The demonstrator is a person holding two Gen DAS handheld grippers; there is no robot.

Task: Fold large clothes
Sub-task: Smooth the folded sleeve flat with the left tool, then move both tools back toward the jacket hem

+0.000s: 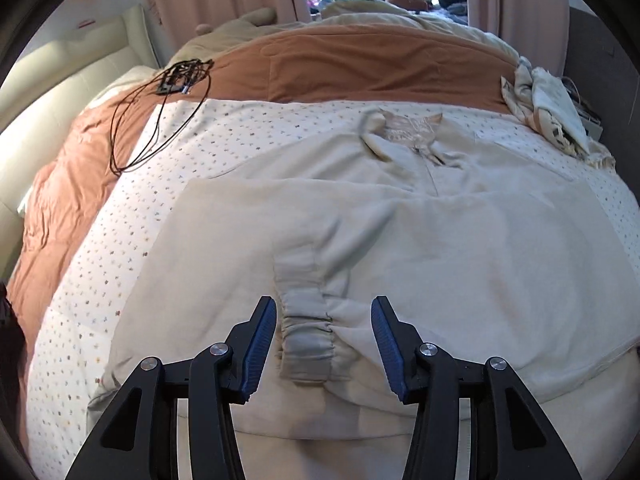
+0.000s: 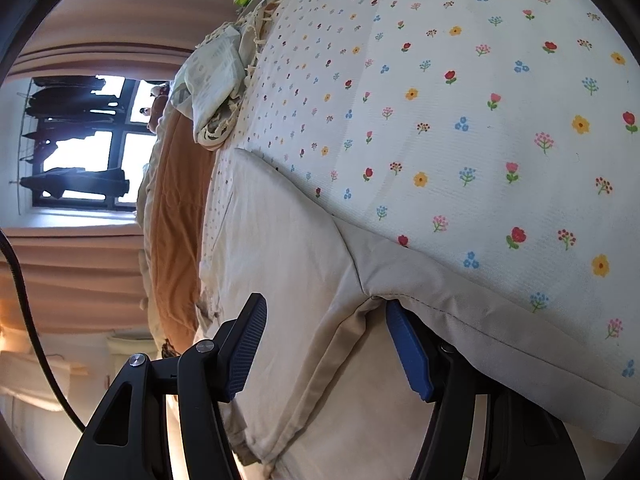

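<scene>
A large beige zip-up garment (image 1: 400, 240) lies spread on the flowered bed sheet (image 1: 200, 140), collar (image 1: 412, 132) at the far side. One sleeve is folded across the body, and its ribbed cuff (image 1: 308, 340) lies between the blue pads of my left gripper (image 1: 323, 304). The pads stand apart from the cuff, so the gripper is open. In the right wrist view, which is rolled sideways, my right gripper (image 2: 325, 302) stands wide at the garment's side edge (image 2: 304, 320). One finger (image 2: 408, 352) is tucked under the fabric fold and the other finger (image 2: 244, 352) is outside it. The cloth looks slack, not pinched.
An orange blanket (image 1: 340, 64) covers the far part of the bed. A tangled black cable (image 1: 160, 100) lies at far left and a crumpled pale cloth (image 1: 548, 100) at far right. A cream headboard (image 1: 60, 80) stands on the left. Curtains and a window (image 2: 88, 140) lie beyond.
</scene>
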